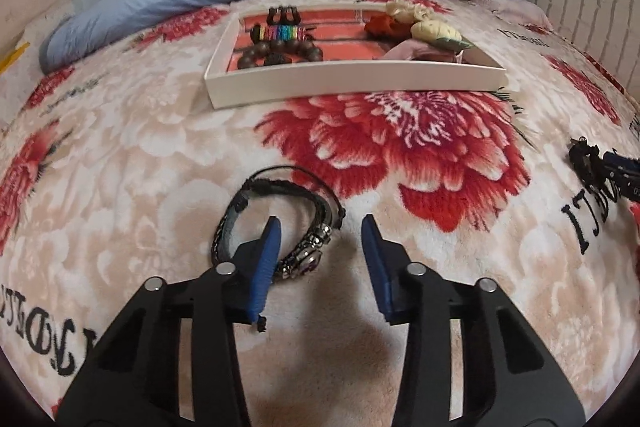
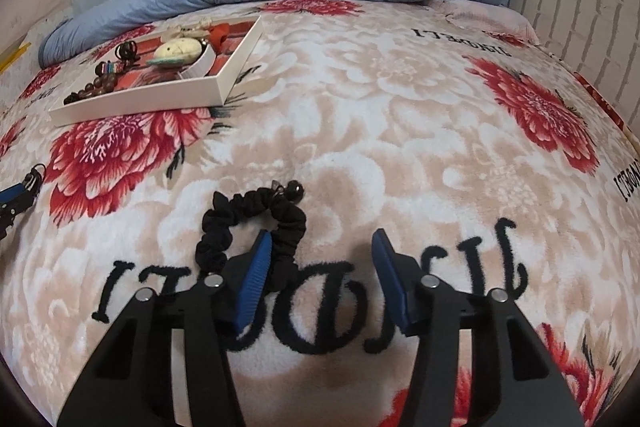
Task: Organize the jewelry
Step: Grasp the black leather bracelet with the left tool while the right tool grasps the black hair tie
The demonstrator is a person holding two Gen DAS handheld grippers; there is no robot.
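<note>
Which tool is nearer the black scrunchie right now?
Right. The right tool straddles the black scrunchie, one finger inside its loop. The left tool is off to the side, over the braided bracelet.

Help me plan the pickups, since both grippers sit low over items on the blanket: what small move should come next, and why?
Probably close both. The left gripper has one finger inside the black bracelet, its band between open jaws. The right gripper likewise straddles the black scrunchie. Neither pair of pads presses yet, and the white tray waits beyond.
</note>
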